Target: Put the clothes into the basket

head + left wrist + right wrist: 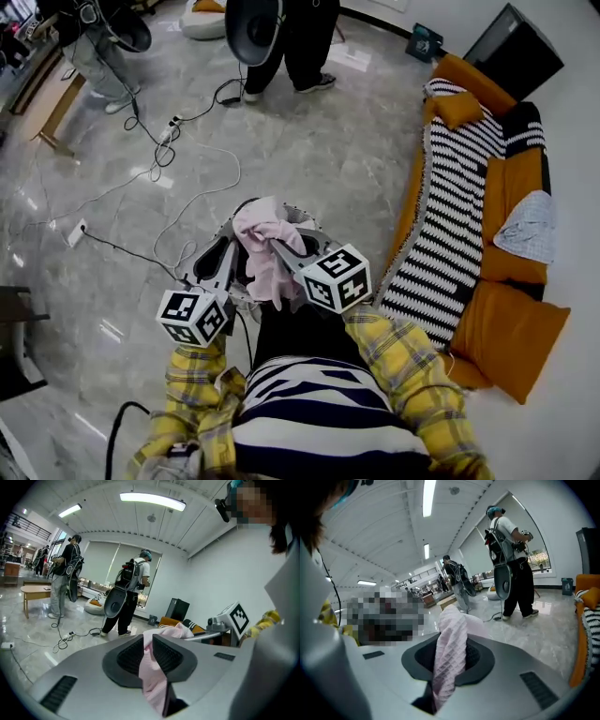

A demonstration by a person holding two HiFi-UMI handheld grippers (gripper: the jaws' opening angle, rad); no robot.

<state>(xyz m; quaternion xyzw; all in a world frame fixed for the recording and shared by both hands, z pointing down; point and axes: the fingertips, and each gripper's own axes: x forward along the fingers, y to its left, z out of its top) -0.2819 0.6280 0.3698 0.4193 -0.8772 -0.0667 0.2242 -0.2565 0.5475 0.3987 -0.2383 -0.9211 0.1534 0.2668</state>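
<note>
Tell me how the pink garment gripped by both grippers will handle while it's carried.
Likely floppy: the pink garment bunches and droops between the left gripper and right gripper. Probably light, since thin pinches hold it. Its quilted weave should resist slipping.

Basket and garment mostly out of sight

From the head view, the pink garment (263, 246) and both grippers cover nearly all of the basket (308, 222), leaving only a strip of its rim showing. The fingertips of the left gripper (231, 249) and the right gripper (278, 247) are buried in the cloth. In both gripper views the garment's lower end drops out of sight between the jaws. Two bystanders (292, 42) are cut off by the top edge.
</note>
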